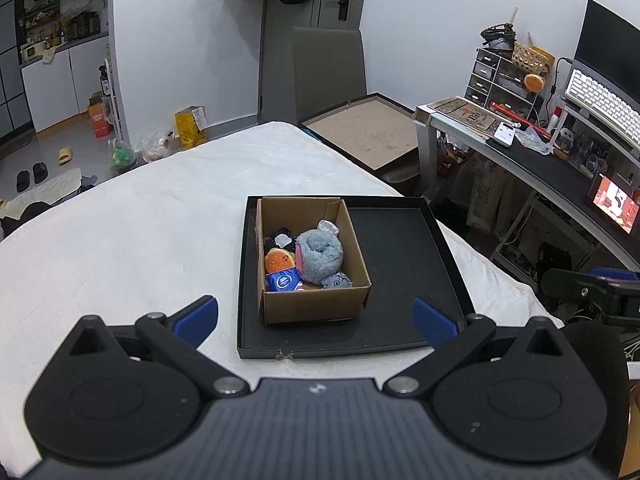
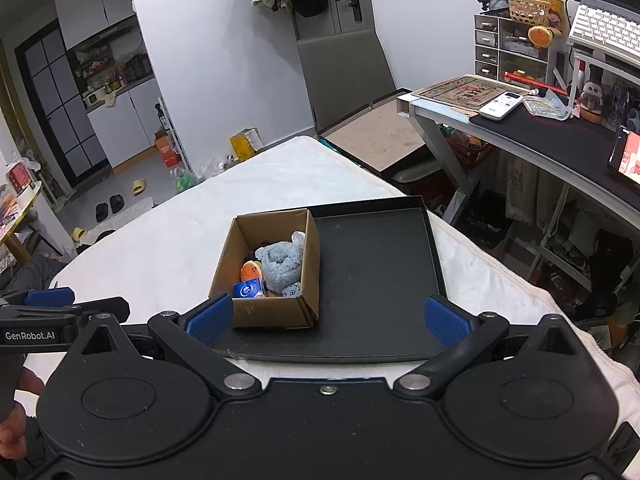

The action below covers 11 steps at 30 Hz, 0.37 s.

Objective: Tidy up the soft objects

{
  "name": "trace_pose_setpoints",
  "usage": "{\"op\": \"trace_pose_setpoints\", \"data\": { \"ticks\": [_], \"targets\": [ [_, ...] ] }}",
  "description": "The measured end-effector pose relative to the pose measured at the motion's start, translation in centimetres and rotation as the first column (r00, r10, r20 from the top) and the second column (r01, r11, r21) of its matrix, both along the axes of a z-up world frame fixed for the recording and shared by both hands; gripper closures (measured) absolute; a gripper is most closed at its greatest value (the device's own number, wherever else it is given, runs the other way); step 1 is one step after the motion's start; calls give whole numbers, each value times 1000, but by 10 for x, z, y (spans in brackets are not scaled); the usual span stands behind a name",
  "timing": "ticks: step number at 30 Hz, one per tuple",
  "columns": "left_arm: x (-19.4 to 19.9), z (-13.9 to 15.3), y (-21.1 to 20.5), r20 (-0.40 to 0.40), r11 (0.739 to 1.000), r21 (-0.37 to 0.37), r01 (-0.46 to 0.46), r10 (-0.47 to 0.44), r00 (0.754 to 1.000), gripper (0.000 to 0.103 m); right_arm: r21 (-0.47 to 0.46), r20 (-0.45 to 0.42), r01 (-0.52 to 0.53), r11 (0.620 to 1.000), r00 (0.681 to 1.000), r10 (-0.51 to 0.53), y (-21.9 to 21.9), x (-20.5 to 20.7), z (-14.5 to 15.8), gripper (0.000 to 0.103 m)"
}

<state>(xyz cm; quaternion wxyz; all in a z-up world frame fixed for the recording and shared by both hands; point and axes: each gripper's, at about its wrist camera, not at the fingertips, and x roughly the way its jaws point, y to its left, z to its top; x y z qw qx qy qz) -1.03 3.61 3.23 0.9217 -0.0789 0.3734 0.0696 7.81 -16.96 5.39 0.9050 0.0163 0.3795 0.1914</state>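
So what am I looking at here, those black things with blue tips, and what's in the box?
Those are hand-held tongs, one in each of a person's hands, each carrying a camera that looks out along its blue tips. One picture is from the left tongs, the other from the right tongs. Both are open and hold nothing. Ahead, on a white cloth, lies a black tray. In its left part stands a cardboard box holding soft things: a grey-blue plush, an orange toy, a blue packet. The rest of the tray is bare.
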Motion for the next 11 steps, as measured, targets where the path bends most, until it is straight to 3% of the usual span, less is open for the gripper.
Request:
{"op": "trace_pose_setpoints", "data": {
  "ticks": [11],
  "targets": [
    [0,-4,-2,-7,1000,17,7,-7,1000,0,0,-7,-2,1000,1000,2,0,0,-4,0]
  ]
}}
